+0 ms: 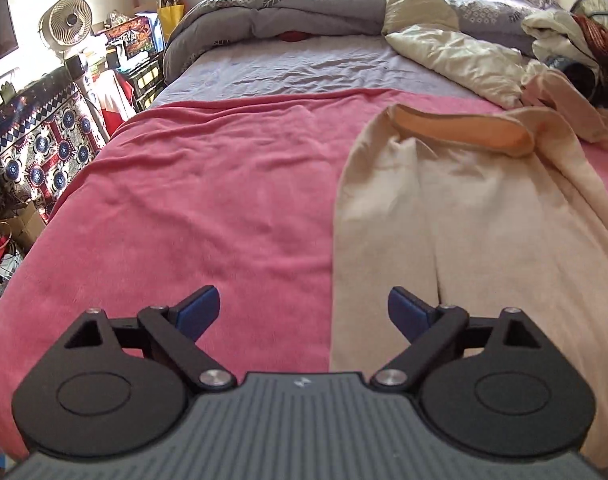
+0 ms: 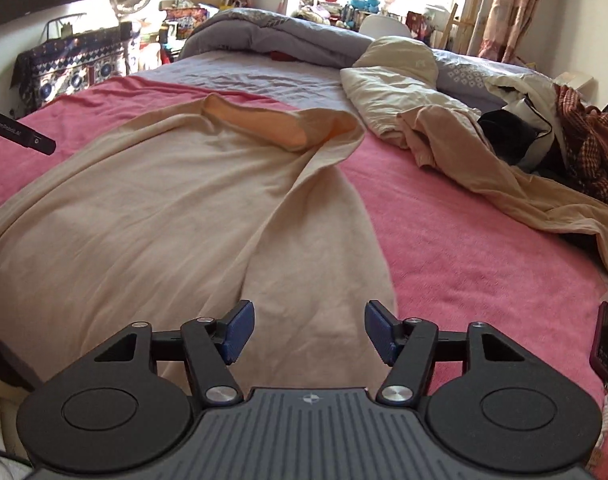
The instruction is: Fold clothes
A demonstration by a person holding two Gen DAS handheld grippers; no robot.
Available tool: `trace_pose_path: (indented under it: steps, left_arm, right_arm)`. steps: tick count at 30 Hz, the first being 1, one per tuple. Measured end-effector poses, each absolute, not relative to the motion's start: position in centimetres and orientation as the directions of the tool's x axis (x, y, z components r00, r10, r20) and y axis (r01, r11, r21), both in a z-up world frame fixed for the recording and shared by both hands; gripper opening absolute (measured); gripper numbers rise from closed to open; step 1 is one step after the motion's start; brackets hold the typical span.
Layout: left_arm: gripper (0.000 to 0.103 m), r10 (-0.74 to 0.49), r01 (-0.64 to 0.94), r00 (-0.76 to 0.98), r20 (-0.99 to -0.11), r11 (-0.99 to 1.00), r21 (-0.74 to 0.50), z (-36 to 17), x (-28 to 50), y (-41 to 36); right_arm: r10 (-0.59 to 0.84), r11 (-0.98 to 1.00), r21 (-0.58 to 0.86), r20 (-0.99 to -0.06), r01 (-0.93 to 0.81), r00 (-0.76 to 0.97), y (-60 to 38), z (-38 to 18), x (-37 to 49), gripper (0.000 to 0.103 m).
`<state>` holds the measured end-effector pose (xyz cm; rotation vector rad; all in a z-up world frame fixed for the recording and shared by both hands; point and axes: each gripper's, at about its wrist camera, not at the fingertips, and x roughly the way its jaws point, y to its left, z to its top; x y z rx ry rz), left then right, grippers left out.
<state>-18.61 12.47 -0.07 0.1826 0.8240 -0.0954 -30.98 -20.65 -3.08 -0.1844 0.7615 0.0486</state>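
Lying spread flat on pink blanket (image 1: 191, 200): cream trousers (image 2: 163, 216), waistband far, legs near. Both jaws wide apart, empty: left gripper (image 1: 304, 312) near left edge, right gripper (image 2: 310, 330) over leg. No fold visible. Second crumpled garment (image 2: 484, 172) far right, unfolded.

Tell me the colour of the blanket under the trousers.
Pink blanket, clearest in the left wrist view.

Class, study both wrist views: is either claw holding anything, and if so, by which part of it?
Nothing is held. The left claw and right claw are both open with nothing between their fingers, above the cream trousers spread on the pink blanket.
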Motion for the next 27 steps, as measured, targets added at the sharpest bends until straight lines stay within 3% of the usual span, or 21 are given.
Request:
trace_pose_path:
  steps: [6,7,10,21,27]
  left_arm:
    - [0.094,0.147,0.13,0.681,-0.718,0.94,0.316,-2.6,-21.9,11.1]
    - [0.094,0.159,0.128,0.681,-0.714,0.935,0.33,-2.9,-22.1,11.1]
    - [0.096,0.148,0.102,0.675,-0.722,0.951,0.29,-2.9,-22.0,11.7]
    - [0.103,0.107,0.048,0.661,-0.742,0.982,0.185,-3.5,-21.7,14.1]
    - [0.103,0.092,0.048,0.66,-0.746,0.985,0.164,-3.7,-21.3,14.6]
  right_arm:
    - [-0.085,0.975,-0.203,-0.702,-0.085,0.707,-19.7,-3.9,-32.3,0.046]
    - [-0.098,0.974,-0.213,-0.698,-0.075,0.709,-19.8,-3.8,-32.4,0.033]
    - [-0.138,0.97,-0.24,-0.686,-0.043,0.714,-20.0,-3.7,-32.6,0.007]
    - [-0.321,0.937,-0.313,-0.589,0.156,0.742,-24.1,-1.8,-31.6,0.004]
    - [-0.491,0.851,-0.423,-0.428,0.311,0.759,-29.1,1.8,-28.2,0.004]
